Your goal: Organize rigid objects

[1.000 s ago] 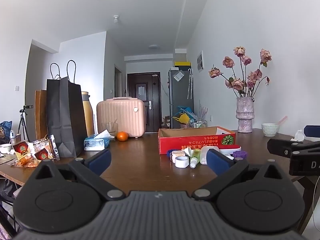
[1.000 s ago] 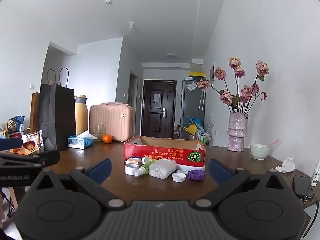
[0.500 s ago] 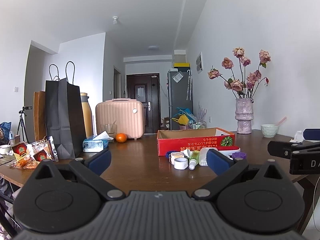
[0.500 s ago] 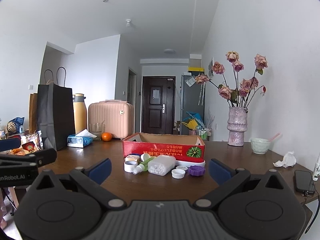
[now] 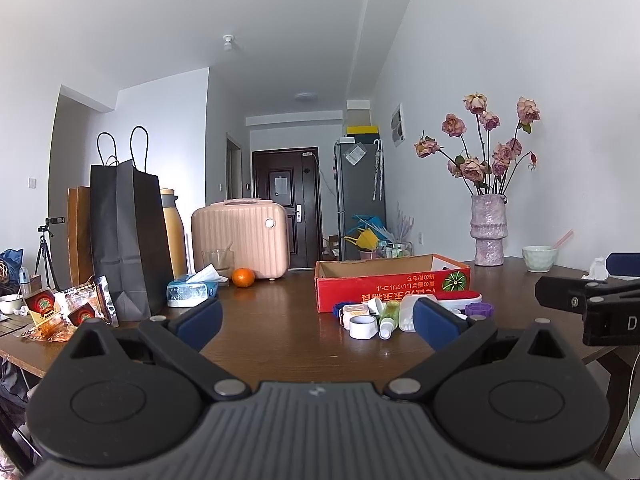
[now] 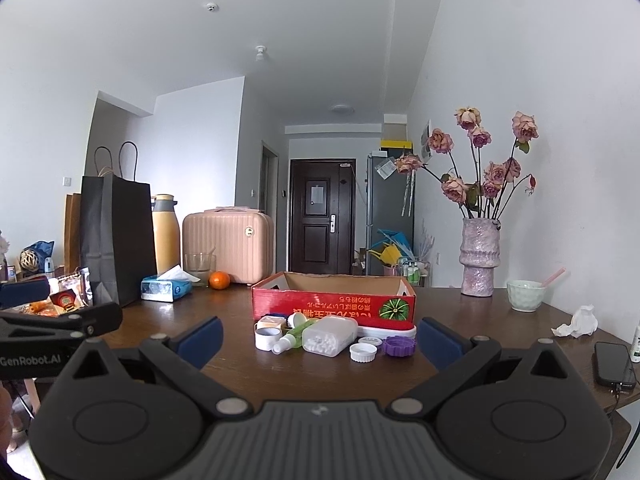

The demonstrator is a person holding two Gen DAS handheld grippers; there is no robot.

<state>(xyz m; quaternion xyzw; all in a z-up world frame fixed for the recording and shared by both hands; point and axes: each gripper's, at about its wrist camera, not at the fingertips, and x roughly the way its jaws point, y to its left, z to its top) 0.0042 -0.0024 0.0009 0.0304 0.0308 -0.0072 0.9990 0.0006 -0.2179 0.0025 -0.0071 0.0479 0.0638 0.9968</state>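
Both grippers held level at the near edge of the table, nothing in either.

Left gripper (image 5: 316, 320) and right gripper (image 6: 320, 338): fingers spread wide, jaws empty, both clear of the table (image 6: 224, 316). Red cardboard box (image 6: 334, 306) sits mid-table, open top, inside not visible from this height. Small items cluster just in front of the box, touching or nearly so: white pill container (image 6: 329, 336) lying flat, green spray bottle (image 6: 292, 338) on its side beside it, white tape roll (image 6: 268, 338), white cap (image 6: 363, 352), purple cap (image 6: 398, 347). Off to the left: black paper bag (image 6: 116, 236), tissue pack (image 6: 166, 288), orange (image 6: 219, 280), pink case (image 6: 228, 246). Right side: vase of flowers (image 6: 480, 256), bowl (image 6: 525, 290), phone (image 6: 612, 364) at the table edge.
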